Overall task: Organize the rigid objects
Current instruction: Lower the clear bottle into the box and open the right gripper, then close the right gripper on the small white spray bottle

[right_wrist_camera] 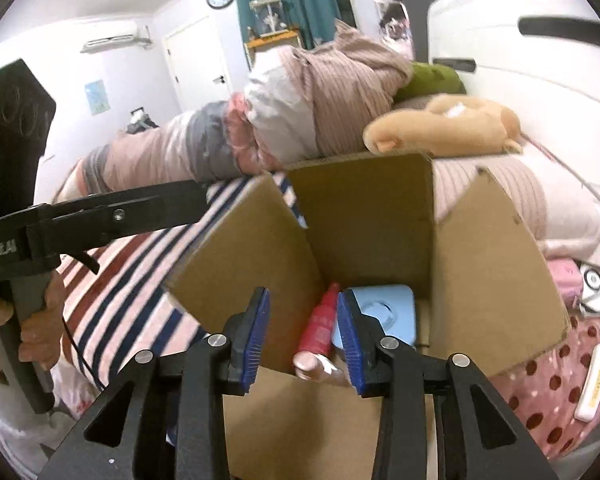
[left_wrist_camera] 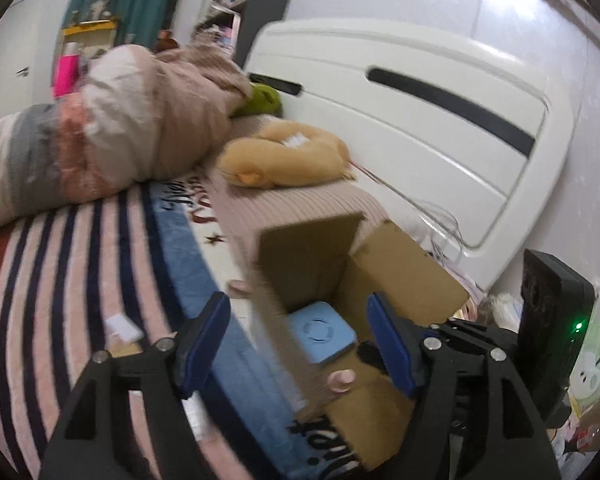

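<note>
Right gripper [right_wrist_camera: 304,336] is sitting nearest the lens, its fingers [right_wrist_camera: 256,336] standing narrowly apart over the near wall of the cardboard box [right_wrist_camera: 364,224], which is lying open on the bed [left_wrist_camera: 80,264]. Inside the box, a pale blue square case [right_wrist_camera: 392,312] is resting on the floor against the far wall; a red bottle [right_wrist_camera: 320,324] is lying just left of it, long axis running from the near wall up toward the back, pale cap end nearest the fingers. Bottle is lying between the right fingers, pads apparently not pressing it: reading as released, not held. Left gripper [left_wrist_camera: 300,344] is hanging over the left flap, fingers [left_wrist_camera: 204,340] wide, holding nothing. Judgement: right hand is nearer the bottle; any regrasp would be running along that axis.
</note>
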### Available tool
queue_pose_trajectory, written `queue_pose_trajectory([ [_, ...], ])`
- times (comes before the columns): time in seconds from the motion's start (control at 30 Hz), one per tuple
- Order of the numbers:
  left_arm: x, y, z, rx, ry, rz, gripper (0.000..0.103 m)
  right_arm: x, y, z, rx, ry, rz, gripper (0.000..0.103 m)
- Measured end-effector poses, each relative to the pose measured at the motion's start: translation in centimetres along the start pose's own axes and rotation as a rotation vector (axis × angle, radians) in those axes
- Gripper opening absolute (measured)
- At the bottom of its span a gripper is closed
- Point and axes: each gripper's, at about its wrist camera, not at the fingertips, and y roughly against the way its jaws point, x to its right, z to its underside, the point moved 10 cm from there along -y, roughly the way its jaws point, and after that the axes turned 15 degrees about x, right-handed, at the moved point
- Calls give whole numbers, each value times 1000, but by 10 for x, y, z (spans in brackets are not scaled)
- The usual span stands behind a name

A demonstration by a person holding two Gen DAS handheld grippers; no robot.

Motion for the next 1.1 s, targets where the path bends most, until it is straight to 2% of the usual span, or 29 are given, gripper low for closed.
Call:
queue_pose_trajectory([
  [0.1,-40,30,-6,47,23,-89,69,-33,-4,-10,19,28,-61,31],
  [0.27,-107,76,1,91,63,-247,78,-98,-24,-11,8,92,-170,31],
  [0.4,-157,104,23,81,98,-356,78,-147,-51,8,-55,121,-240,31],
  [0.5,-186,115,44,59,139,-394,78,-165,-75,34,-131,122,-249,31],
  [0.6,-205,120,65,33,177,-415,78,-161,-102,65,-201,111,-186,31],
  [0.7,-211,119,80,10,188,-415,78,-137,-126,97,-270,45,-101,31],
  [0.8,-211,116,93,-12,195,-407,78,-120,-134,123,-315,-6,-76,31],
  [0.93,-209,106,99,-32,206,-395,78,-99,-132,131,-311,34,11,31],
  [1.1,-199,99,99,-36,199,-369,78,-85,-124,136,-316,17,38,31],
])
